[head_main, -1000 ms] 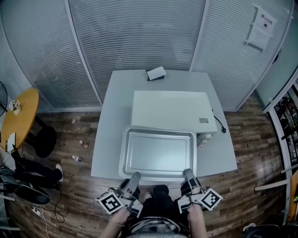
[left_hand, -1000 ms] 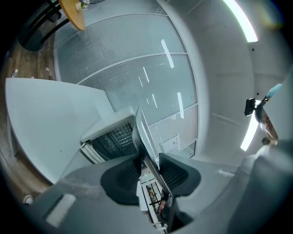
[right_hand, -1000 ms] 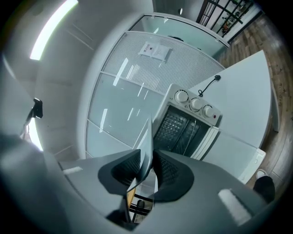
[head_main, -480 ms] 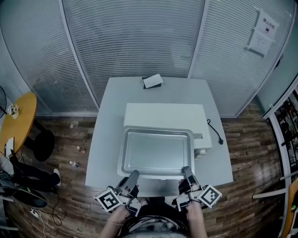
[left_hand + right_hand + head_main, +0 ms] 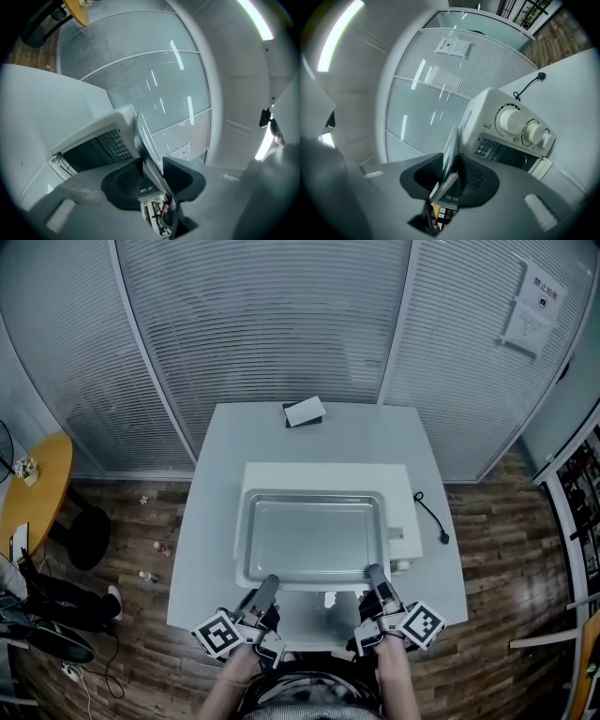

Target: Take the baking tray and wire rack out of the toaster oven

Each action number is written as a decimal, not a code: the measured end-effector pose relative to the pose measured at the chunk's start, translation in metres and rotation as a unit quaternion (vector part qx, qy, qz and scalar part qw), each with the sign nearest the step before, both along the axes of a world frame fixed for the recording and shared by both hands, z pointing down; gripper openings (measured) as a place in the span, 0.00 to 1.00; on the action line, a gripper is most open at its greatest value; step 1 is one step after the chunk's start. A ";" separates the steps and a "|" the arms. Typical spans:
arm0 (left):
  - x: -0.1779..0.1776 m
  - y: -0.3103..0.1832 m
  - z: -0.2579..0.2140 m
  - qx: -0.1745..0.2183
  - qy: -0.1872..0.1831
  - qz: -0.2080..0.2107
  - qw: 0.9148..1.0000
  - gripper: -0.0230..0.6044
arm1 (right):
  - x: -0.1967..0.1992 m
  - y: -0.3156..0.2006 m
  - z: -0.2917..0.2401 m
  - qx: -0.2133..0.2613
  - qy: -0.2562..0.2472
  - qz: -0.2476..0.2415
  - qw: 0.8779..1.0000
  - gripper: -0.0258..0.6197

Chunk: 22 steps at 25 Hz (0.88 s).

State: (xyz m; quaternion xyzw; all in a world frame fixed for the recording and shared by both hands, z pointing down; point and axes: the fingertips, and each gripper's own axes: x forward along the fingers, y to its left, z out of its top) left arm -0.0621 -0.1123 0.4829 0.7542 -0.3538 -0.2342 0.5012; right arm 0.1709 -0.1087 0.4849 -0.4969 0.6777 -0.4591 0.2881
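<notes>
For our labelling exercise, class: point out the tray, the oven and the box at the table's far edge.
Tray [image 5: 314,538], head view, middle of its flat bottom.
Oven [image 5: 328,476], head view, bare white top behind the tray.
Box [image 5: 304,412], head view, its light top face.

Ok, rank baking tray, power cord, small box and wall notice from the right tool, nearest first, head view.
1. baking tray, gripped by the right tool.
2. power cord, on its right.
3. small box, far back, centre.
4. wall notice, top right.
</notes>
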 end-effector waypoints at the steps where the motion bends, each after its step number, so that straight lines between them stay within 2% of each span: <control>1: 0.001 -0.004 0.000 -0.001 0.002 -0.001 1.000 0.24 | 0.001 -0.004 0.000 0.001 0.001 0.000 1.000 0.20; 4: 0.002 -0.010 -0.002 0.001 0.008 -0.007 1.000 0.24 | 0.001 -0.009 -0.004 0.006 0.003 -0.001 1.000 0.20; 6: 0.003 -0.011 -0.004 0.010 0.008 -0.008 1.000 0.24 | -0.003 -0.011 -0.012 0.028 0.009 -0.012 1.000 0.21; 8: 0.001 -0.011 -0.006 0.021 -0.009 -0.011 1.000 0.28 | -0.010 -0.010 -0.018 0.044 0.018 -0.028 0.998 0.26; 10: -0.004 -0.009 -0.006 0.035 -0.048 -0.021 0.998 0.40 | -0.014 -0.003 -0.020 0.047 0.049 -0.037 0.997 0.44; 12: -0.014 -0.004 -0.008 0.061 -0.109 -0.040 0.991 0.47 | -0.009 0.008 -0.017 0.041 0.113 -0.032 0.992 0.51; 13: -0.021 -0.002 -0.009 0.081 -0.147 -0.049 0.985 0.49 | -0.007 0.014 -0.017 0.043 0.150 -0.028 0.987 0.54; 14: -0.026 0.002 -0.011 0.107 -0.190 -0.055 0.974 0.50 | -0.005 0.019 -0.019 0.051 0.186 -0.027 0.981 0.55; 15: -0.030 0.005 -0.014 0.136 -0.238 -0.056 0.960 0.51 | -0.004 0.024 -0.022 0.063 0.220 -0.026 0.973 0.55; 17: -0.036 0.012 -0.017 0.189 -0.336 -0.047 0.922 0.52 | -0.003 0.031 -0.029 0.086 0.290 -0.021 0.953 0.57; 20: -0.041 0.017 -0.020 0.241 -0.444 -0.037 0.862 0.53 | -0.008 0.036 -0.035 0.110 0.411 -0.020 0.905 0.59; 22: -0.042 0.016 -0.019 0.259 -0.492 -0.024 0.831 0.56 | -0.015 0.035 -0.036 0.119 0.461 -0.029 0.879 0.59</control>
